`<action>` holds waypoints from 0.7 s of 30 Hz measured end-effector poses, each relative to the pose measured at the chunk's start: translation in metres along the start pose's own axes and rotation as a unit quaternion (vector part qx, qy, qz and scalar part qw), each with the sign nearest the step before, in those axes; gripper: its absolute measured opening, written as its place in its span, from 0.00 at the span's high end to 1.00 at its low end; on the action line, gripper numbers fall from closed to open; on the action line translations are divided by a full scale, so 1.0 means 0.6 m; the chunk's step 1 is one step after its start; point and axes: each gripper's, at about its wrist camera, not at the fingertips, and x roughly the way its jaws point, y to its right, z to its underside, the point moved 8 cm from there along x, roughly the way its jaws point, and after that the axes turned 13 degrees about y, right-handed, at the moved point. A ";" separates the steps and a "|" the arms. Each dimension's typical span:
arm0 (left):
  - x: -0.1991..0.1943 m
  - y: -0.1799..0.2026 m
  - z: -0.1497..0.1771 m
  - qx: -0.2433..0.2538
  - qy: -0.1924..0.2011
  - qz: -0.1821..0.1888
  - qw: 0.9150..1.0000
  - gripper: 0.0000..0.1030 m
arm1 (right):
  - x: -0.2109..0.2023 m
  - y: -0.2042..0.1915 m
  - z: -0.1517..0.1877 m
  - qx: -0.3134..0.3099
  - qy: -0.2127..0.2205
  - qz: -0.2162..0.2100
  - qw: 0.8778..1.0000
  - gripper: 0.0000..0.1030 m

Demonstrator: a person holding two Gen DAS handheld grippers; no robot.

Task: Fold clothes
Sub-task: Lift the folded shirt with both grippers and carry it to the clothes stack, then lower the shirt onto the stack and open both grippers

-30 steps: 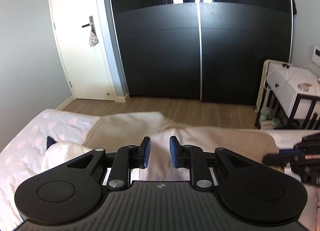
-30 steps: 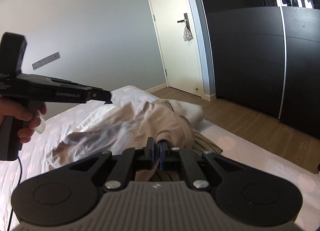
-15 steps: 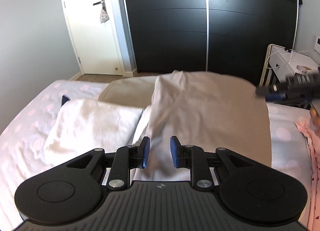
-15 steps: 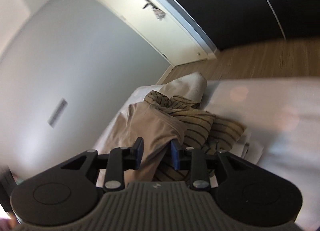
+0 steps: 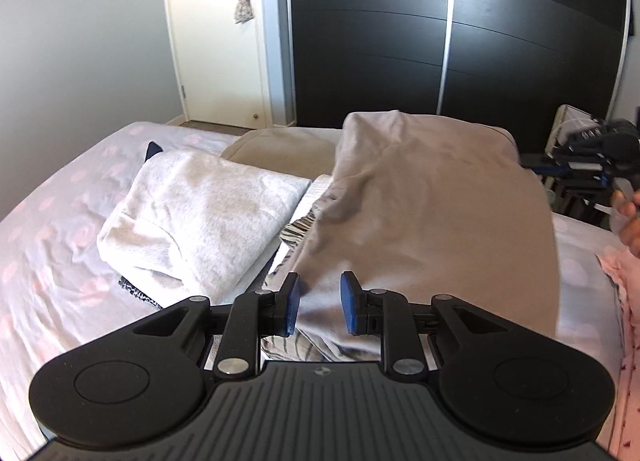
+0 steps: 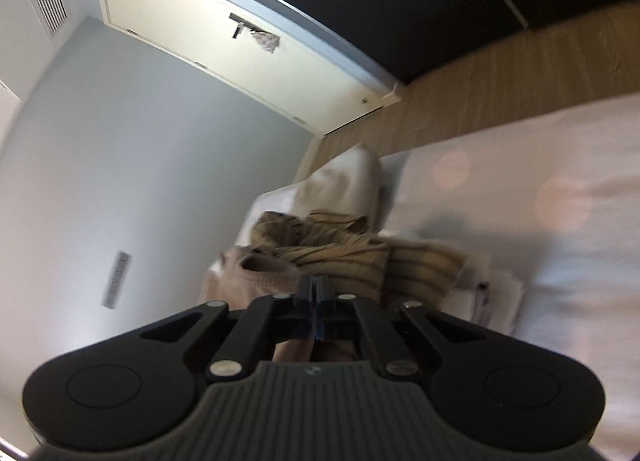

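- Cloth (image 5: pixel 432 217) in beige lies spread flat on the bed (image 5: pixel 48 261), its near hem at the left gripper (image 5: pixel 319 303) and its far end hanging off the bed's far edge, toward the wardrobe (image 5: pixel 440 53).
- Left of the cloth sits a folded pale pile (image 5: pixel 200 217); a striped garment (image 5: pixel 296 227) peeks out between the two, just under the cloth's left edge.
- Left gripper: jaws stand partly apart with the hem lying between and below the pads; they do not look pressed on it, so nothing is held.
- Right gripper (image 6: pixel 316 297): jaws fully together. Beige fabric shows just behind the closed tips, but whether any is pinched I cannot tell.
- In the right wrist view, a striped tan heap (image 6: pixel 360 257) lies beyond the tips, with a beige garment's ribbed edge (image 6: pixel 260 273) to its left.
- Step, as I judge it: the cloth has been laid out and smoothing or the first fold is due.
- Next move likely calls for each gripper to pinch a near corner of the cloth cleanly, single layer, without catching the striped garment beneath.
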 end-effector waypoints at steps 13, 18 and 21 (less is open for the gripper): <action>-0.010 -0.016 -0.018 -0.042 0.039 -0.017 0.998 0.80 | -0.047 -0.076 -0.008 -0.200 0.038 -0.053 0.978 0.96; 0.011 0.025 -0.056 -0.022 0.057 0.010 0.998 0.80 | -0.009 -0.126 0.027 -0.251 0.009 -0.081 0.965 0.96; 0.048 0.035 -0.051 -0.024 0.044 0.013 0.999 0.80 | 0.023 -0.133 0.044 -0.268 -0.007 -0.080 0.960 0.96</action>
